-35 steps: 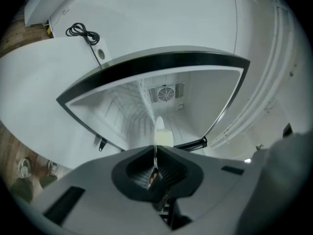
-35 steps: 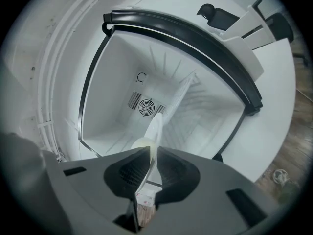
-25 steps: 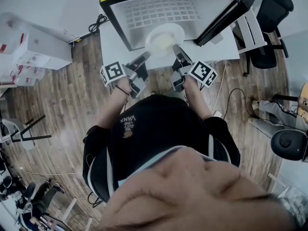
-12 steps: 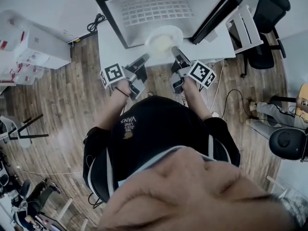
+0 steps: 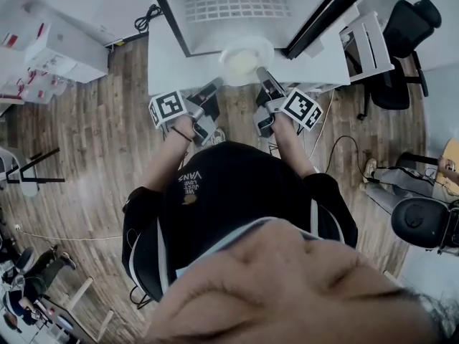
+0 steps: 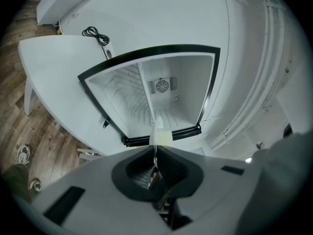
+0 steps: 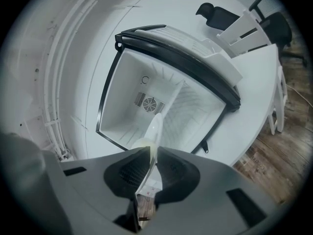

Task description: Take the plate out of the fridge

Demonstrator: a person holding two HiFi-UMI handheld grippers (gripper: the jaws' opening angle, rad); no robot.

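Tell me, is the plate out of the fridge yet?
Nearly. Done: the fridge has its door open, and the left gripper and right gripper are each shut on the plate at its rim. In hand: the plate hangs at the fridge's front edge, above the white table. Left: probably drawing it fully clear and setting it down.

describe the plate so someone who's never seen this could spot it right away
Find the small black-framed fridge standing open on the white table. Right at its mouth is a round, pale cream plate, pinched at opposite rims by the left hand-held gripper and the right hand-held gripper; it's the only dish there.
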